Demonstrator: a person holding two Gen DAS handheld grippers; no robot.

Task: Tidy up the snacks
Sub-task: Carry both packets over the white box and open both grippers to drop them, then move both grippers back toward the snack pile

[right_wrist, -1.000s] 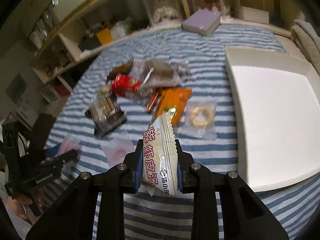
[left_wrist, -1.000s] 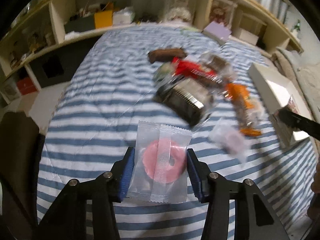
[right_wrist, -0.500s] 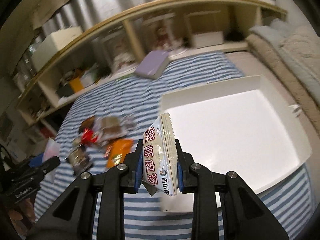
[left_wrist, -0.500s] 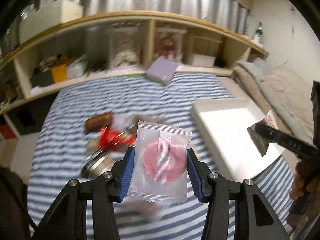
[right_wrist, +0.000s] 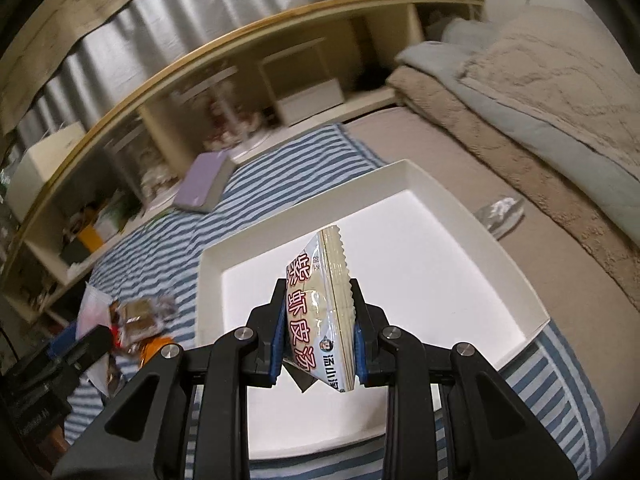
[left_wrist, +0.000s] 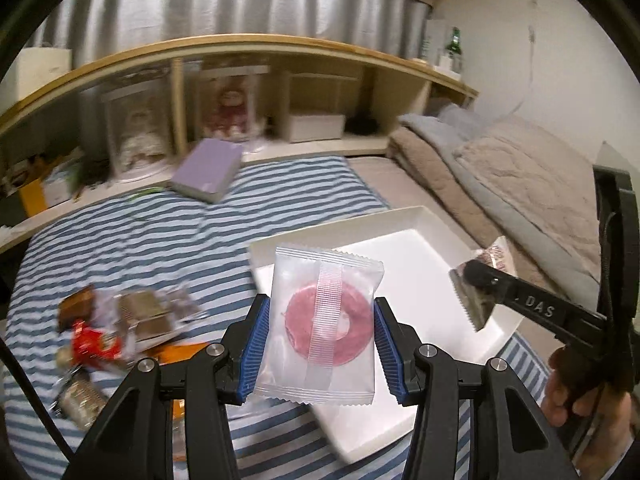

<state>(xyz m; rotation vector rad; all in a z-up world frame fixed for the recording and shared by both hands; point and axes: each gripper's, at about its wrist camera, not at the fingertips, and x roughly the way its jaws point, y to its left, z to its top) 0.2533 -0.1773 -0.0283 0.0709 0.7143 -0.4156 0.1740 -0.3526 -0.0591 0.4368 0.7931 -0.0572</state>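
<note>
My left gripper [left_wrist: 322, 330] is shut on a clear packet with a pink ring snack [left_wrist: 326, 320], held above the near left corner of the white tray [left_wrist: 424, 220]. My right gripper [right_wrist: 318, 328] is shut on a white soup packet with red characters [right_wrist: 320, 312], held over the white tray [right_wrist: 404, 172], whose floor shows bare. In the left wrist view the right gripper [left_wrist: 480, 286] reaches in from the right over the tray with its packet [left_wrist: 498, 254]. A pile of loose snacks [left_wrist: 132, 320] lies on the striped cloth left of the tray, also seen as the snack pile [right_wrist: 136, 316].
A purple book [left_wrist: 208, 170] lies at the far edge of the striped cloth [left_wrist: 120, 248]. Wooden shelves [left_wrist: 248, 92] run along the back. Folded beige and grey blankets [right_wrist: 532, 92] lie right of the tray, with a silver wrapper [right_wrist: 500, 212] beside it. A hand [left_wrist: 588, 392] grips the right tool.
Both grippers have swung right and risen from above the snack pile to above the white tray, each still carrying its packet. The pile now lies off to the left.
</note>
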